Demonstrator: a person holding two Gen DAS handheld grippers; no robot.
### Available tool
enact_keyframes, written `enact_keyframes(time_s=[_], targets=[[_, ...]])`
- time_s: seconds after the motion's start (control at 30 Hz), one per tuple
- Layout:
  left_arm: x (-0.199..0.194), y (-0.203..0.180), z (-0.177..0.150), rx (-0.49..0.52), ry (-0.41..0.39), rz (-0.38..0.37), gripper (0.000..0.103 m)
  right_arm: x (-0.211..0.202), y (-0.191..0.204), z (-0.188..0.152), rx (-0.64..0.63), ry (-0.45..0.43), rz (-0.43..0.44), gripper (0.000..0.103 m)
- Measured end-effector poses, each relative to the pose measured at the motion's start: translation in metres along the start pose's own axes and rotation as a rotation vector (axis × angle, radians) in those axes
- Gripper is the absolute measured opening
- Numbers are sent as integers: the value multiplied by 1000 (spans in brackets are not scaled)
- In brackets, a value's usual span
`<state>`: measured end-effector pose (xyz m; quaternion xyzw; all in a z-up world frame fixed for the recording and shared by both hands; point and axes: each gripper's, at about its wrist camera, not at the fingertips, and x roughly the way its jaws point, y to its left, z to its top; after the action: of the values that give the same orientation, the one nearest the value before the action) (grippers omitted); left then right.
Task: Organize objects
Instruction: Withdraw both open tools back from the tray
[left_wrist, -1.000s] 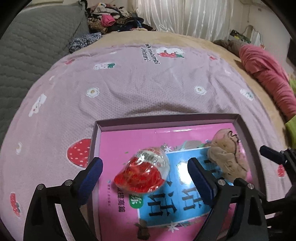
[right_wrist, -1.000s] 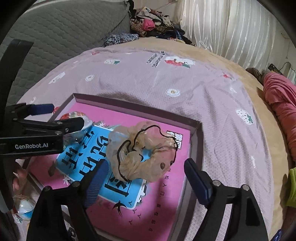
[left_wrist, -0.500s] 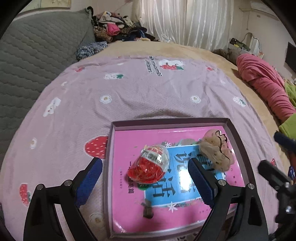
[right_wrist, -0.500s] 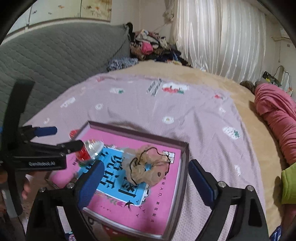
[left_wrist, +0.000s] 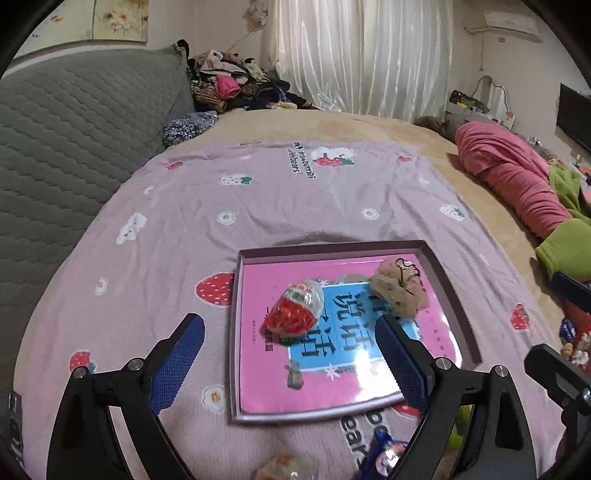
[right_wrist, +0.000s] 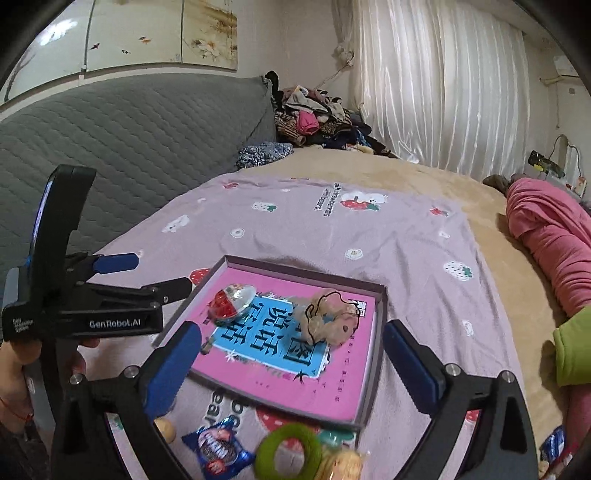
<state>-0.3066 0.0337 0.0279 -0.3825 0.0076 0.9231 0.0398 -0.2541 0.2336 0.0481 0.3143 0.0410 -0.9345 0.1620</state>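
A shallow purple-grey box (left_wrist: 236, 332) (right_wrist: 380, 332) lies on the pink strawberry-print sheet with a pink book (left_wrist: 258, 369) inside. On the book rest a red and clear egg capsule (left_wrist: 295, 310) (right_wrist: 231, 304) and a tan scrunchie (left_wrist: 400, 290) (right_wrist: 328, 321) with a black elastic. My left gripper (left_wrist: 287, 321) hovers open above the box's near left part, holding nothing. My right gripper (right_wrist: 291, 328) hangs above the box's near edge; its jaws are opening and grip nothing. Seen from the right wrist, the left gripper (right_wrist: 155, 275) is at the box's left side.
Near the front edge lie a blue snack wrapper (right_wrist: 218, 450), a green ring (right_wrist: 288, 454) and a yellow packet (right_wrist: 343, 463). A grey quilted cushion (left_wrist: 74, 147) rises on the left, a clothes pile (left_wrist: 229, 88) sits behind, and a pink bundle (left_wrist: 517, 181) lies right.
Both grippers have drawn back and up from the box, so it looks smaller. The capsule and scrunchie stay on the book. The right jaws stand wider than before.
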Motion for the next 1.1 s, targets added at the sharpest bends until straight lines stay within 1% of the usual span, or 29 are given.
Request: enact_keyframes(time_s=[0.13, 0.27, 0.4, 0.53, 0.6, 0.87, 1.1], targets=[[-24, 3, -3, -7, -11, -14, 94, -30, 4, -6, 5, -12, -21, 100], [-48, 6, -11, -3, -18, -23, 94, -54, 8, -12, 4, -4, -28, 100], [-68, 8, -26, 12, -17, -31, 94, -74, 16, -16, -11, 0, -43, 100], [-84, 9, -44, 36, -20, -18, 94, -91, 26, -22, -36, 5, -58, 100], [-88, 11, -51, 33, -11, -29, 94, -96, 31, -28, -48, 10, -57, 100], [-96, 10, -84, 54, 12, -24, 94, -99, 54, -54, -137, 56, -102, 100], [-89, 9, -105, 52, 54, -34, 94, -91, 64, -79, -192, 104, -140, 100]])
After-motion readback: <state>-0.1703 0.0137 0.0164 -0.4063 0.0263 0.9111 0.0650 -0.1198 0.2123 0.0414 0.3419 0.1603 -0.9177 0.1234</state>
